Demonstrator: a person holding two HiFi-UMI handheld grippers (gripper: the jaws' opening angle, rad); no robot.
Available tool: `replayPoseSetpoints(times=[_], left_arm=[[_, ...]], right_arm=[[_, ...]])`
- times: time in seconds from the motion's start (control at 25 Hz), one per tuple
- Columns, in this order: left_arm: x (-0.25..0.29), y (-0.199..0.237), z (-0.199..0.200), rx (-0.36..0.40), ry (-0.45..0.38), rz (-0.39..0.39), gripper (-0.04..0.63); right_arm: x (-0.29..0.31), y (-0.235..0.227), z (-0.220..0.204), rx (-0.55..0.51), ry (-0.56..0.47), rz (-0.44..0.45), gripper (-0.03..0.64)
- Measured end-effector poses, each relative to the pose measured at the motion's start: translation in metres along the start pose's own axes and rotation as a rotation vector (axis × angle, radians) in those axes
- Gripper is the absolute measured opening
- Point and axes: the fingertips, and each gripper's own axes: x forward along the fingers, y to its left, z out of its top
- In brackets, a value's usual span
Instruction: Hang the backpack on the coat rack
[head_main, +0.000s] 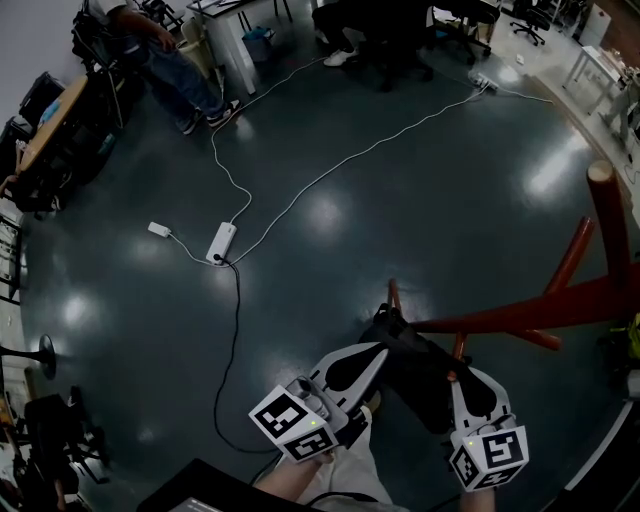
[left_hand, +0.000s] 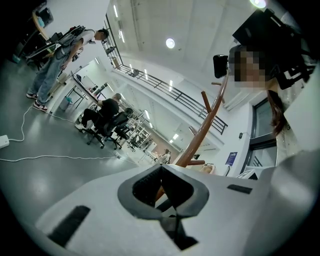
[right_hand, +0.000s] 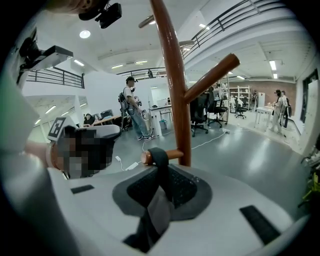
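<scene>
The red-brown coat rack stands at the right of the head view, with pegs branching off its pole. A black backpack hangs against its lower pegs between both grippers. My left gripper is shut on a dark strap of the backpack on its left side; in the left gripper view a thin black strap runs between the closed jaws, with the rack's pole behind. My right gripper is shut on a grey-black strap that loops over the tip of a short peg on the pole.
A white power strip with white and black cables lies on the dark glossy floor to the left. People stand and sit by desks and office chairs at the far side. A desk lines the left edge.
</scene>
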Motion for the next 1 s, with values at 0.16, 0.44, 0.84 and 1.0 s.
replayPoseSetpoints(times=[0.16, 0.44, 0.84, 1.0], left_arm=[[-0.005, 0.003, 0.000, -0.003, -0.004, 0.009, 0.009], [-0.009, 0.007, 0.001, -0.013, -0.010, 0.014, 0.009], [-0.006, 0.014, -0.004, -0.033, -0.002, 0.015, 0.009], [-0.006, 0.015, -0.004, -0.034, -0.002, 0.017, 0.009]], right_arm=[[0.003, 0.000, -0.002, 0.012, 0.009, -0.001, 0.048], [0.005, -0.006, -0.004, 0.009, 0.020, -0.033, 0.048], [0.009, -0.009, -0.005, -0.072, 0.031, -0.078, 0.049], [0.008, -0.011, -0.003, -0.086, 0.023, -0.100, 0.049]])
